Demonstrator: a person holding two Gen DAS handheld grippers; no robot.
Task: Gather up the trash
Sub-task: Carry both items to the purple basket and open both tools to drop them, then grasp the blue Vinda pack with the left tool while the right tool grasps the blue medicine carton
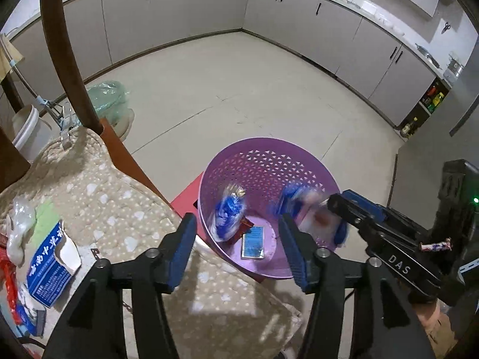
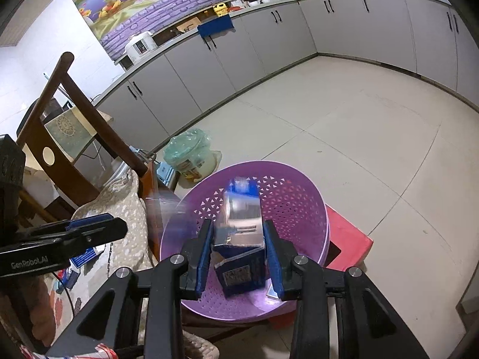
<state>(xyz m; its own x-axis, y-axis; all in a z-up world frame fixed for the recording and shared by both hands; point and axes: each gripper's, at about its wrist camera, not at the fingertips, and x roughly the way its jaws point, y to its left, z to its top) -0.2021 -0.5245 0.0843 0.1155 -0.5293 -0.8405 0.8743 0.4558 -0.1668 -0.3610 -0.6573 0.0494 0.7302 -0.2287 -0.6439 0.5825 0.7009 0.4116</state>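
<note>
Left wrist view
My left tongs: spread, with nothing between the pads; they hang over the near rim of the purple basket.
Wrapper: a blue and white wrapper, blurred, inside the basket against its left wall; I cannot tell whether it is falling or resting.
Basket floor: a small blue packet lies flat there, a red scrap just beside it.
My right tongs: they come in from the right over the basket's right rim, with a blurred blue and white carton at their tips.
Trash left: a torn blue carton and crumpled plastic lie on the spotted cloth of the chair, well apart from the basket.
How it will handle: my guess is light, thin card that crushes easily, so I would take it across its flat sides, near the middle.

Right wrist view
My right tongs: pinching the blue carton by its two flat sides; its torn end faces me, its far end points down into the basket.
Pose: tilted down and forward, the carton above the basket's inside.
My left tongs: seen from the side at left, over the cloth edge; I cannot tell their spread from here.
Basket stand: it sits on a red stool.
</note>
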